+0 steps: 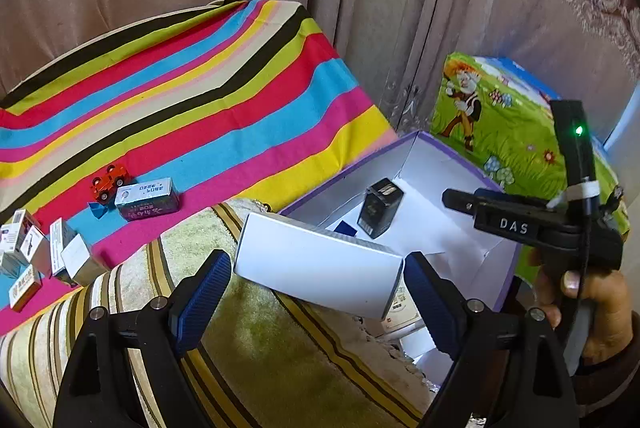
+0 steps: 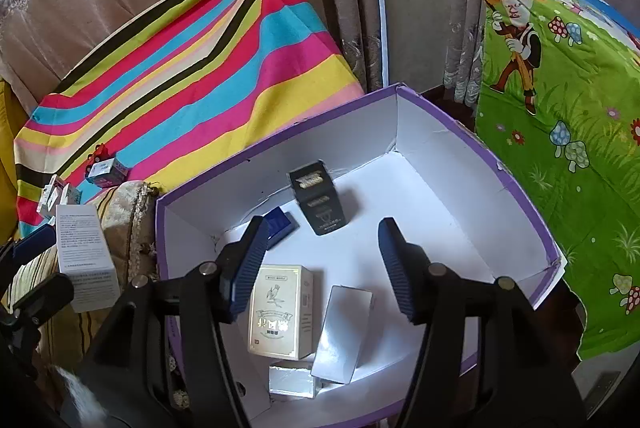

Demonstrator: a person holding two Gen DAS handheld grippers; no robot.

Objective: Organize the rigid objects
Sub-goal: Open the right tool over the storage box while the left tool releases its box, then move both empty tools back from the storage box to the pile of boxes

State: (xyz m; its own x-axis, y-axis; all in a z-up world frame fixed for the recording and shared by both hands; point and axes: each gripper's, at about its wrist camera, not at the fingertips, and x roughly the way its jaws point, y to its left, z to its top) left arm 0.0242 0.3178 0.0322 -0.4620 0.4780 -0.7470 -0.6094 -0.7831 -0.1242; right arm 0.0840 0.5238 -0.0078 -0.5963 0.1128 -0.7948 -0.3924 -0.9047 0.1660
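Observation:
My left gripper [image 1: 319, 262] is shut on a long white carton [image 1: 316, 268], gripped by its two ends and held above a striped cushion [image 1: 256, 344], just left of the storage box. That purple-rimmed white storage box [image 2: 516, 179] holds a black carton [image 2: 318, 197], a small blue box [image 2: 282, 224], a cream carton with a bird print [image 2: 280, 312], a shiny white carton [image 2: 342, 332] and a silver one [image 2: 292, 380]. My right gripper [image 2: 323, 228] hangs open over the storage box with nothing between its fingers. The white carton [image 2: 86, 260] also shows at the left edge of the right wrist view.
A bright striped cloth [image 1: 224, 99] carries a red toy car [image 1: 109, 181], a blue and white carton [image 1: 147, 197] and several small cartons [image 1: 32, 248] at its left end. A green cartoon-print cloth [image 1: 504, 123] lies right of the storage box. Curtains hang behind. A hand [image 1: 592, 308] grips the right tool.

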